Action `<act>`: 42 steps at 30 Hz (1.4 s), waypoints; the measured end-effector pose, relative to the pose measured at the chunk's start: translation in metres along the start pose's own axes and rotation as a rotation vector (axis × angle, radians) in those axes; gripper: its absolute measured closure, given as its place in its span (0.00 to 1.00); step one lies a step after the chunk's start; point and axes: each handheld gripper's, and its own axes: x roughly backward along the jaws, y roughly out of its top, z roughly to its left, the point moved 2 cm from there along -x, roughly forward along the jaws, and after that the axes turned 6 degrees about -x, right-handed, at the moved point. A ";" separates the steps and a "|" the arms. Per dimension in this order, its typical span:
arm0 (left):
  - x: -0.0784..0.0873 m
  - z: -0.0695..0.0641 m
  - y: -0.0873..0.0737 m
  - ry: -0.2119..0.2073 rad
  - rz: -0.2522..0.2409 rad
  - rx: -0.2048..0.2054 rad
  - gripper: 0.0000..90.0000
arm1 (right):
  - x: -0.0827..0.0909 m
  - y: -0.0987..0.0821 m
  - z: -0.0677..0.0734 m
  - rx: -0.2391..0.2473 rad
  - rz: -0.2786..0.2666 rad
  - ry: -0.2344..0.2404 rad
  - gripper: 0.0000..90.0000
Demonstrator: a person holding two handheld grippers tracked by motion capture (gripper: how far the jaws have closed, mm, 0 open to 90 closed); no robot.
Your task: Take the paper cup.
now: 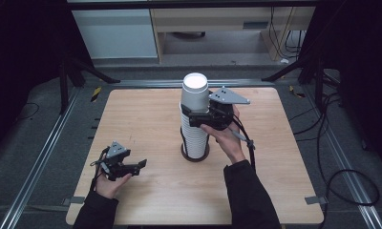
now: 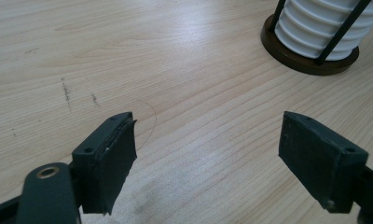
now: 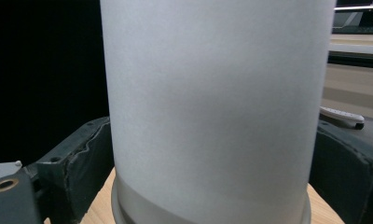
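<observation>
A tall stack of white paper cups [image 1: 194, 138] stands in a black wire holder with a round dark base [image 2: 310, 58] at the middle of the wooden table [image 1: 146, 114]. My right gripper [image 1: 195, 118] reaches in from the right, high on the stack, just under the top cup [image 1: 195, 90]. In the right gripper view the top cup's white wall [image 3: 212, 102] spans the whole gap, and both pads lie against it with no space showing. My left gripper [image 1: 139, 167] rests low at the front left, open, with bare wood between its jaws [image 2: 208, 140].
Metal rails [image 1: 50, 143] run along both sides of the table and black cables [image 1: 342, 176] lie on the floor to the right. Cabinets [image 1: 117, 33] stand beyond the far edge. Bare wood lies between the left gripper and the holder.
</observation>
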 end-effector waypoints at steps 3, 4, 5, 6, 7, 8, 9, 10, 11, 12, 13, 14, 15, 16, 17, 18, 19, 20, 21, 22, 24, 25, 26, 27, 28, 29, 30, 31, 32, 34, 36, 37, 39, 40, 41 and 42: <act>-0.001 0.000 0.000 -0.003 0.003 -0.002 0.20 | -0.003 0.000 0.000 -0.010 -0.003 0.000 0.08; -0.001 0.000 0.000 -0.003 0.005 -0.003 0.20 | -0.003 0.000 0.000 -0.007 -0.001 -0.003 0.08; -0.001 0.000 0.000 -0.003 0.005 -0.001 0.20 | -0.004 0.000 0.000 -0.004 -0.001 -0.004 0.08; -0.001 0.000 0.000 -0.003 0.005 -0.001 0.20 | -0.004 0.000 0.000 -0.005 -0.002 -0.004 0.08; -0.001 0.000 0.000 -0.005 0.007 -0.002 0.20 | -0.004 0.000 0.000 -0.006 -0.003 -0.003 0.08; -0.001 0.000 0.000 -0.005 0.007 -0.002 0.20 | -0.005 0.000 0.000 -0.003 -0.007 -0.003 0.08; -0.001 0.000 0.000 -0.005 0.008 -0.001 0.20 | -0.005 0.000 0.001 -0.006 -0.006 -0.004 0.09; -0.001 0.000 0.000 -0.006 0.009 -0.001 0.20 | -0.005 0.000 0.001 -0.007 -0.007 -0.006 0.09; -0.001 0.000 0.000 -0.006 0.010 -0.002 0.20 | -0.006 0.000 0.000 -0.001 -0.003 -0.010 0.09; -0.002 0.000 0.000 -0.006 0.011 -0.003 0.20 | -0.007 0.000 0.000 -0.001 0.003 -0.013 0.09; -0.002 0.000 0.000 -0.006 0.011 -0.003 0.20 | -0.007 0.000 0.000 -0.001 0.003 -0.013 0.09; -0.002 0.000 -0.001 -0.007 0.012 -0.002 0.20 | -0.009 -0.001 0.001 0.010 0.009 -0.021 0.10; -0.002 0.000 -0.001 -0.007 0.013 -0.002 0.20 | -0.009 -0.001 0.001 0.017 0.010 -0.025 0.10; -0.002 0.000 -0.001 -0.007 0.013 -0.001 0.20 | -0.010 -0.001 0.001 0.019 0.011 -0.026 0.10; -0.002 0.000 -0.001 -0.007 0.013 -0.001 0.20 | -0.009 -0.001 0.002 0.016 0.007 -0.027 0.11; -0.002 0.000 -0.001 -0.007 0.014 0.000 0.20 | -0.009 -0.001 0.002 0.015 0.007 -0.028 0.11; -0.002 0.000 -0.001 -0.007 0.014 0.000 0.20 | -0.009 -0.001 0.002 0.013 0.008 -0.030 0.12; -0.002 0.000 -0.001 -0.007 0.014 0.001 0.20 | -0.009 -0.001 0.002 0.020 0.008 -0.033 0.12; -0.002 0.000 -0.001 -0.007 0.014 0.001 0.20 | -0.009 -0.001 0.002 0.020 0.008 -0.033 0.12; -0.002 0.000 -0.001 -0.008 0.012 0.002 0.20 | -0.008 0.000 0.003 0.024 0.008 -0.036 0.12; -0.002 0.000 -0.001 -0.007 0.014 0.002 0.20 | -0.007 0.002 0.003 0.021 -0.007 -0.037 0.13; -0.002 0.000 -0.001 -0.007 0.015 0.002 0.20 | -0.006 0.003 0.004 0.013 -0.016 -0.032 0.13; -0.002 0.000 -0.001 -0.007 0.014 0.002 0.20 | -0.004 0.005 0.004 0.007 -0.022 -0.026 0.13; -0.002 0.000 -0.001 -0.008 0.014 0.003 0.20 | -0.003 0.007 0.004 0.008 -0.027 -0.026 0.13; -0.002 0.000 -0.001 -0.007 0.014 0.002 0.20 | -0.002 0.009 0.004 0.013 -0.034 -0.028 0.13; -0.002 0.000 -0.001 -0.007 0.015 0.003 0.20 | -0.001 0.011 0.004 0.017 -0.034 -0.026 0.13; -0.002 0.000 -0.001 -0.008 0.015 0.004 0.20 | 0.000 0.013 0.004 0.020 -0.034 -0.031 0.14; -0.002 0.000 -0.001 -0.007 0.014 0.004 0.20 | 0.001 0.014 0.004 0.027 -0.036 -0.033 0.14; -0.002 0.000 -0.001 -0.008 0.015 0.003 0.20 | 0.001 0.016 0.004 0.028 -0.027 -0.031 0.14; -0.002 0.000 -0.001 -0.007 0.014 0.004 0.20 | 0.002 0.018 0.004 0.029 -0.027 -0.032 0.14; -0.002 0.001 -0.001 -0.007 0.016 0.006 0.20 | 0.003 0.021 0.005 0.030 -0.031 -0.032 0.14; -0.002 0.001 -0.001 -0.008 0.017 0.006 0.20 | 0.004 0.022 0.005 0.033 -0.035 -0.030 0.14; -0.002 0.001 -0.001 -0.008 0.017 0.006 0.20 | 0.004 0.026 0.005 0.028 -0.038 -0.029 0.15; -0.002 0.001 -0.001 -0.008 0.017 0.006 0.20 | 0.005 0.028 0.004 0.034 -0.039 -0.029 0.15; -0.002 0.001 -0.001 -0.009 0.016 0.007 0.20 | 0.005 0.031 0.004 0.037 -0.043 -0.029 0.15; -0.002 0.001 -0.001 -0.008 0.017 0.007 0.20 | 0.006 0.033 0.005 0.039 -0.047 -0.029 0.15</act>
